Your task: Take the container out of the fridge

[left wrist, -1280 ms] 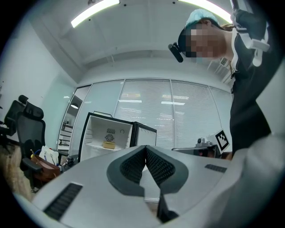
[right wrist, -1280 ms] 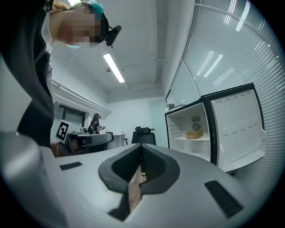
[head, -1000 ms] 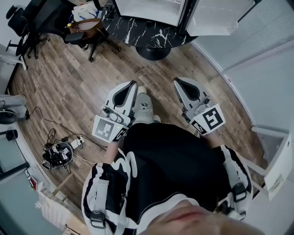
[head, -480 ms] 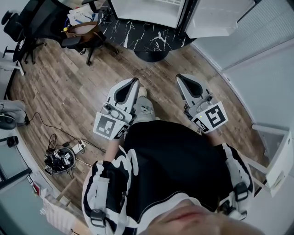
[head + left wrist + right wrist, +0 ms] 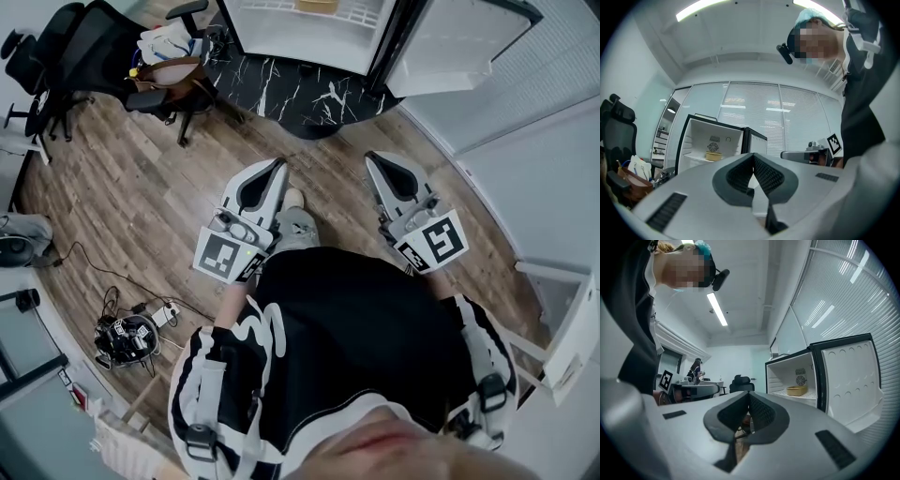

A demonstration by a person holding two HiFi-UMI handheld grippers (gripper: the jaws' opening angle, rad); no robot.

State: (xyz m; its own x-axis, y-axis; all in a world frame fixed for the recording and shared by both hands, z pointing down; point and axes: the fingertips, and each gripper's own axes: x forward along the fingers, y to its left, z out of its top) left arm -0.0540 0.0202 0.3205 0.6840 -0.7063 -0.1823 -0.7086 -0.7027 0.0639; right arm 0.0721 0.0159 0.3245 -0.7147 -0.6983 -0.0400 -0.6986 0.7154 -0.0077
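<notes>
Yellow shallow round container [image 5: 797, 390] sits on the white shelf [image 5: 806, 395] inside the small black-framed fridge [image 5: 787, 373], just below the round vent on the fridge's back wall. The fridge's white-lined door [image 5: 450, 37] is swung wide open to the fridge's right in the head view. The fridge stands on a black white-veined slab [image 5: 281, 80]. Well short of the fridge, over the brown wood-plank floor [image 5: 122, 187], the left hand-held gripper [image 5: 277, 167] and the right hand-held gripper [image 5: 372, 157] both point toward the fridge, side by side and apart from each other. Each has its ribbed jaws pressed together on nothing. To the fridge's left in the head view stands a black office chair [image 5: 84, 42], and beside it a tan bag [image 5: 173, 58].
</notes>
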